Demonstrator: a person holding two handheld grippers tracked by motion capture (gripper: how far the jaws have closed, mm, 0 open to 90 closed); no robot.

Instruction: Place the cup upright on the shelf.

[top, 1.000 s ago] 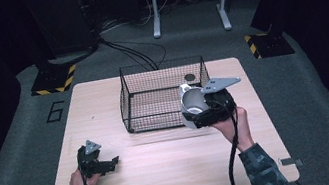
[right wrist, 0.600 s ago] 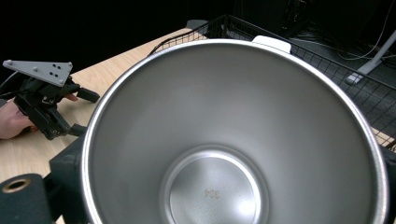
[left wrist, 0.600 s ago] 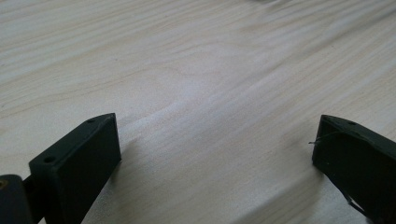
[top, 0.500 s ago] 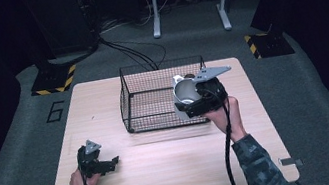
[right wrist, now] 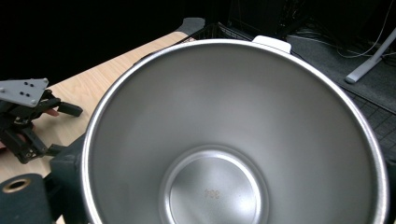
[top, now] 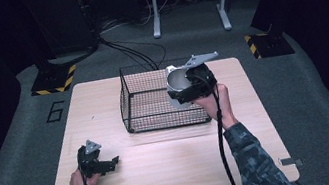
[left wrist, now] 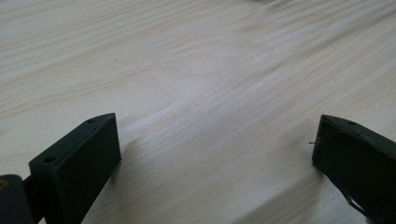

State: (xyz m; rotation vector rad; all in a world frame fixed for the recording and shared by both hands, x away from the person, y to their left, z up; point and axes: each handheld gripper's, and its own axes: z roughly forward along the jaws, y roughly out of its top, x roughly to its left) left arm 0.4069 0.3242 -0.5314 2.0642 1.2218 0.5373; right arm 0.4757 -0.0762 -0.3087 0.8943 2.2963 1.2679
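Note:
A steel cup point(top: 176, 81) with a white handle tab is held over the right end of the black wire basket point(top: 146, 100), my right gripper point(top: 191, 88) shut on it. In the right gripper view the cup point(right wrist: 219, 154) opens toward the camera, empty, its bare bottom showing. My left gripper point(top: 99, 165) rests on the table point(top: 174, 162) at the front left, open, with nothing between its fingers point(left wrist: 79, 158). The right gripper view also shows that left gripper point(right wrist: 25, 116) far off on the wood.
The basket stands at the back middle of the wooden table and looks empty. Cables point(top: 130, 52) run over the grey floor behind it, beside a metal stand point(top: 188, 2). Yellow-black striped blocks point(top: 54, 80) lie off both back corners.
My right gripper has carried the cup up and toward the back, from beside the basket's right front corner to above its right end. The left gripper has stayed put.

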